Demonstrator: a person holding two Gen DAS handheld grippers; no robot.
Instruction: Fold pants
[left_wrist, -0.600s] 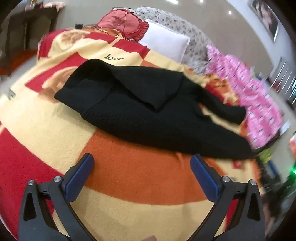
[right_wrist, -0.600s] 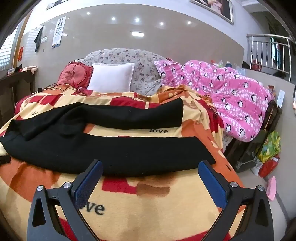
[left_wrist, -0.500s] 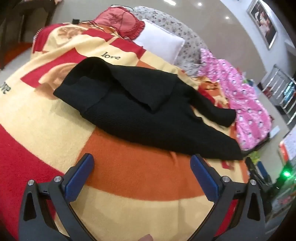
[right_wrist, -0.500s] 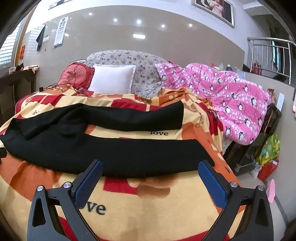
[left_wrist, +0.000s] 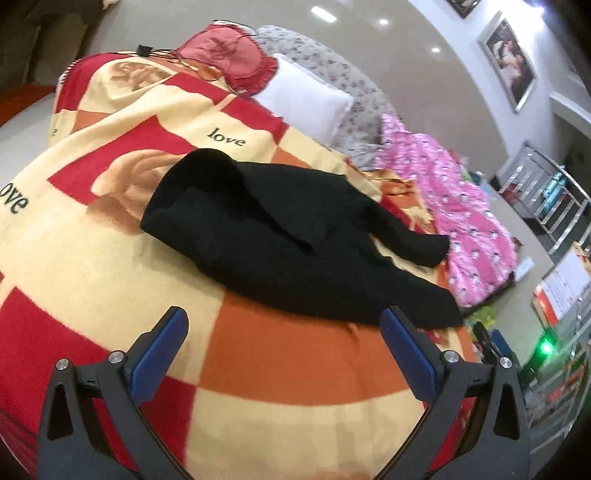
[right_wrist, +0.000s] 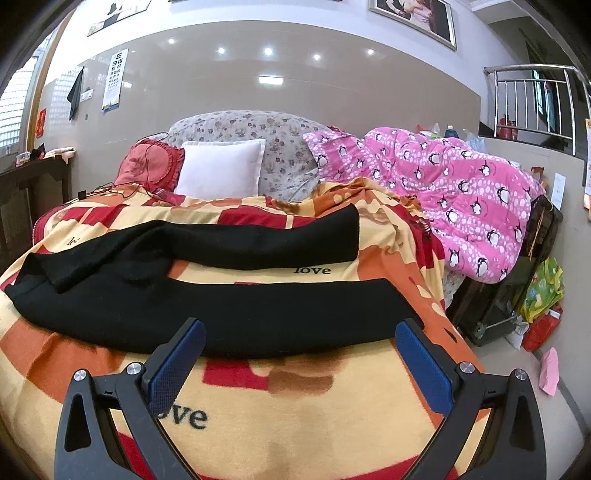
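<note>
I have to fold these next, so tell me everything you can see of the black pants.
The black pants look like soft, ribbed knit. They lie unfolded on the red, orange and cream blanket, legs spread apart with blanket showing between them, the waist end rumpled and partly turned over. Only the blanket touches them; the left gripper and right gripper are open, short of the near leg.

Left wrist view: tilted, looks down and across the blanket (left_wrist: 110, 258) from near the waist end of the black pants (left_wrist: 295, 240), toward the white pillow (left_wrist: 303, 99). Right wrist view: low and level, near the bed's foot, facing the headboard wall. Shared: pants (right_wrist: 221, 295), pillow (right_wrist: 218, 166), pink quilt (right_wrist: 461, 192). Left frame edges blurred, probably motion.
</note>
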